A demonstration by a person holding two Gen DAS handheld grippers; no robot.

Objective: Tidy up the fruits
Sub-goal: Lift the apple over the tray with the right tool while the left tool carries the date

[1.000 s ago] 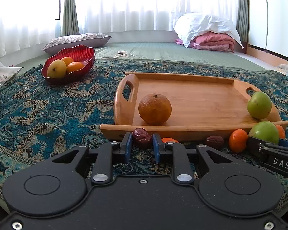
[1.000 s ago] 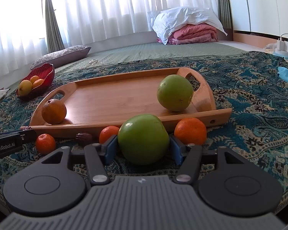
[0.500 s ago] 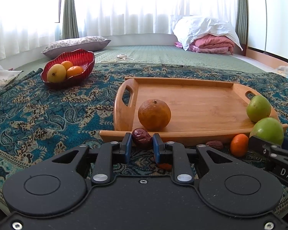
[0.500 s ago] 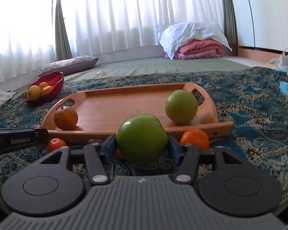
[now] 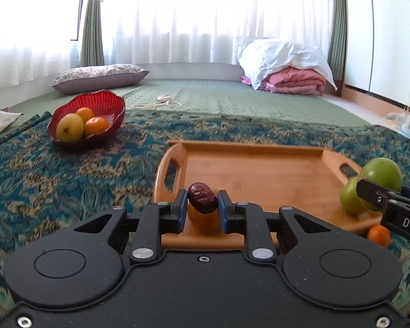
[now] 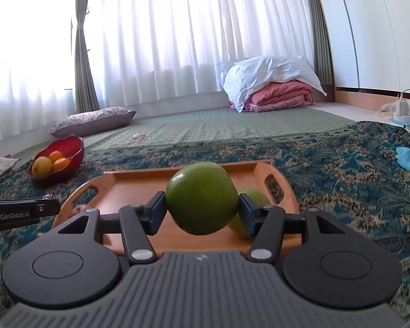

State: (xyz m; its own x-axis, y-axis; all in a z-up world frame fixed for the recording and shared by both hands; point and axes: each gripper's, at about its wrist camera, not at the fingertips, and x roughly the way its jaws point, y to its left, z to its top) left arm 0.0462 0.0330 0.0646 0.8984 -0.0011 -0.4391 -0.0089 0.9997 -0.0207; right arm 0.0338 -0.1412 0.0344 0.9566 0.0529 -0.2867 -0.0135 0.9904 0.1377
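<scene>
Both fruits had been lifted off the patterned cloth (image 5: 68,180) and carried over the wooden tray (image 5: 259,175) since a second before, when they were held low in front of its near rim. A wrinkled dark-red date (image 5: 202,197) was seen clamped in the left gripper (image 5: 202,207), its jaws drawn narrow about the small fruit, over the tray's near left corner. Beneath the date, the brownish orange resting on the tray was mostly hidden. A large green apple (image 6: 202,198) was held in the right gripper (image 6: 202,213), whose jaws were spread wide around it, above the tray's near right part. A second green apple (image 6: 255,195) was glimpsed just behind it, lying on the tray by the right handle. One small tangerine (image 5: 378,235) was left on the cloth near the tray's right corner. Far to the left, a red bowl (image 5: 109,104) with a yellow fruit and two orange ones was left untouched.

The step in hand was judged to be the carrying of loose fruit onto the tray. For the next move, each fruit would need to be lowered until it met the wood, clear of its neighbours, and only then released; the round apple might otherwise be sent rolling.
</scene>
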